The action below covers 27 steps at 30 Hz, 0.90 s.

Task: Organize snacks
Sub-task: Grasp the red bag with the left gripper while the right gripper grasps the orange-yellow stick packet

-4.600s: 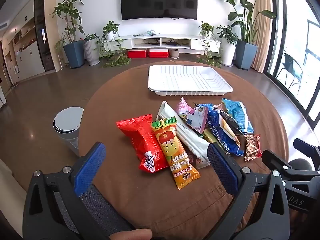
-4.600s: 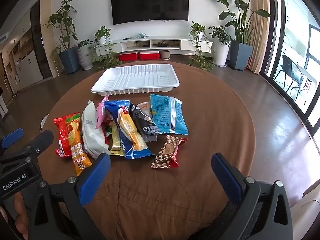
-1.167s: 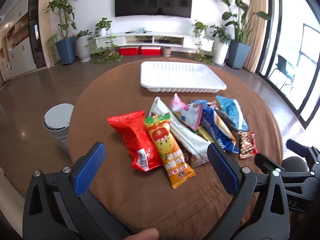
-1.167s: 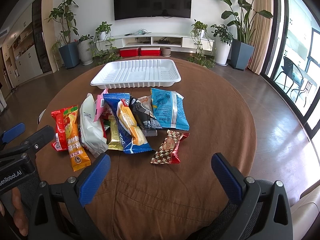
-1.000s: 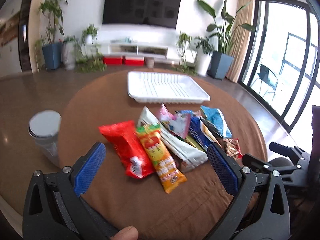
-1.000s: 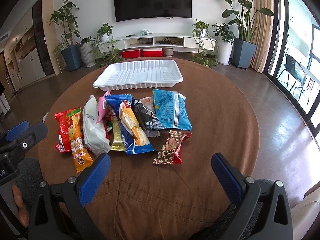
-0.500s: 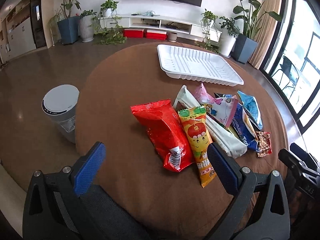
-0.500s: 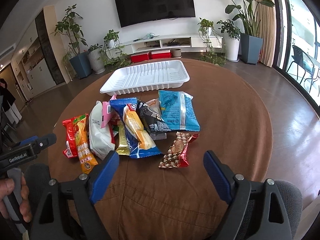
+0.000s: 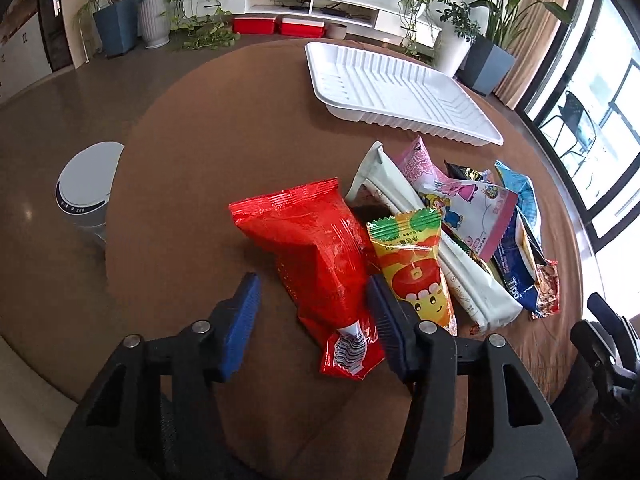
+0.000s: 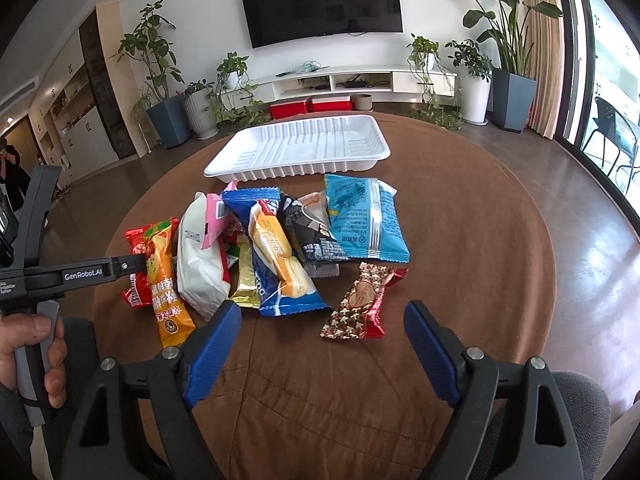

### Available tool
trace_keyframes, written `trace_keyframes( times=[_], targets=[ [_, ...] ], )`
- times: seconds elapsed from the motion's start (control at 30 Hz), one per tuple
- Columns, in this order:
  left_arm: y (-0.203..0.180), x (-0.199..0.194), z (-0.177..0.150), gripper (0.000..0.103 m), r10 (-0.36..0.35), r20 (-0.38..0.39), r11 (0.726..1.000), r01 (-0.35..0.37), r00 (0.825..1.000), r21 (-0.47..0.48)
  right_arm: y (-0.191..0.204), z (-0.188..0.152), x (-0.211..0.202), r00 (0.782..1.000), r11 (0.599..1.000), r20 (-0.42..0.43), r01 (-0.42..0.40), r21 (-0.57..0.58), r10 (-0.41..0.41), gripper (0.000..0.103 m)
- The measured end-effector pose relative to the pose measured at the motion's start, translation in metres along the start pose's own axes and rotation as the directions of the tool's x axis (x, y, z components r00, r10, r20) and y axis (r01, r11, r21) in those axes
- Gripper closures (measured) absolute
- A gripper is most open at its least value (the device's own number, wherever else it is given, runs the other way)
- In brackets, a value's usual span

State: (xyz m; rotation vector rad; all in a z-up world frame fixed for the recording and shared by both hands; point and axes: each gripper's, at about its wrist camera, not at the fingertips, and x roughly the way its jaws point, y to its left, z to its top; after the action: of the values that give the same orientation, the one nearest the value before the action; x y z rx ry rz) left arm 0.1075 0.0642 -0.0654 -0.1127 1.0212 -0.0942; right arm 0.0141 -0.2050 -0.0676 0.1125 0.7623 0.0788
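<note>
A pile of snack packets lies on the round brown table. My left gripper (image 9: 314, 322) straddles the near end of the red packet (image 9: 316, 248), jaws partly closed around it with gaps on both sides, not gripping. An orange-yellow packet (image 9: 416, 276) lies right of it, then a white packet (image 9: 460, 272) and a pink one (image 9: 460, 204). The empty white tray (image 9: 400, 88) sits at the far side, also in the right wrist view (image 10: 300, 148). My right gripper (image 10: 322, 332) is open, hovering just before a brown-red candy packet (image 10: 360, 300). The light blue packet (image 10: 364, 216) lies beyond.
A white lidded bin (image 9: 86, 188) stands on the floor left of the table. The table edge (image 9: 120, 184) curves near it. Beyond the table are a TV wall, potted plants and glass doors on the right. My left gripper's body (image 10: 72, 272) reaches in from the left.
My left gripper has moved forward and down over the red packet and its jaws have narrowed. My right gripper has narrowed a little and moved closer to the pile.
</note>
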Motion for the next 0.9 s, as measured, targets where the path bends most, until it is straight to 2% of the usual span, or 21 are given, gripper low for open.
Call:
trace_keyframes(
  times=[0.13, 0.23, 0.27, 0.3, 0.33, 0.47, 0.57, 0.7, 0.9],
  targets=[
    [-0.003, 0.005, 0.008, 0.042, 0.043, 0.0, 0.998, -0.043, 0.999, 0.039, 0.016, 0.001, -0.002, 0.999, 0.998, -0.009, -0.047, -0.044, 0.047, 0.018],
    [0.004, 0.013, 0.013, 0.043, 0.015, -0.011, 0.999, -0.015, 1.0, 0.04, 0.029, 0.002, -0.003, 0.997, 0.994, -0.016, -0.079, -0.071, 0.078, 0.019],
    [0.007, 0.014, 0.014, 0.045, -0.001, -0.01, 0.999, 0.001, 1.0, 0.039, 0.035, 0.003, -0.003, 0.995, 0.992, -0.019, -0.095, -0.082, 0.094, 0.021],
    [0.009, 0.016, 0.014, 0.054, -0.022, -0.014, 0.999, 0.022, 1.0, 0.039, 0.043, 0.003, -0.003, 0.994, 0.989, -0.024, -0.11, -0.095, 0.108, 0.022],
    [0.012, 0.016, 0.014, 0.059, -0.051, -0.02, 0.998, 0.052, 0.998, 0.036, 0.049, 0.004, -0.002, 0.992, 0.986, -0.03, -0.126, -0.107, 0.123, 0.024],
    [0.024, 0.014, 0.016, 0.071, -0.09, -0.024, 0.995, 0.091, 0.996, 0.043, 0.08, 0.008, 0.006, 0.975, 0.963, -0.067, -0.219, -0.156, 0.211, 0.034],
    [0.037, 0.011, 0.017, 0.073, -0.101, -0.024, 0.994, 0.102, 0.995, 0.042, 0.102, 0.012, 0.014, 0.963, 0.946, -0.088, -0.267, -0.185, 0.255, 0.038],
    [0.049, 0.008, 0.011, 0.077, -0.116, -0.021, 0.993, 0.117, 0.993, 0.031, 0.117, 0.016, 0.033, 0.953, 0.934, -0.136, -0.294, -0.201, 0.271, 0.043],
    [0.07, -0.005, -0.001, 0.078, -0.149, -0.024, 0.989, 0.149, 0.989, 0.02, 0.123, 0.022, 0.057, 0.95, 0.939, -0.181, -0.288, -0.188, 0.255, 0.045]
  ],
)
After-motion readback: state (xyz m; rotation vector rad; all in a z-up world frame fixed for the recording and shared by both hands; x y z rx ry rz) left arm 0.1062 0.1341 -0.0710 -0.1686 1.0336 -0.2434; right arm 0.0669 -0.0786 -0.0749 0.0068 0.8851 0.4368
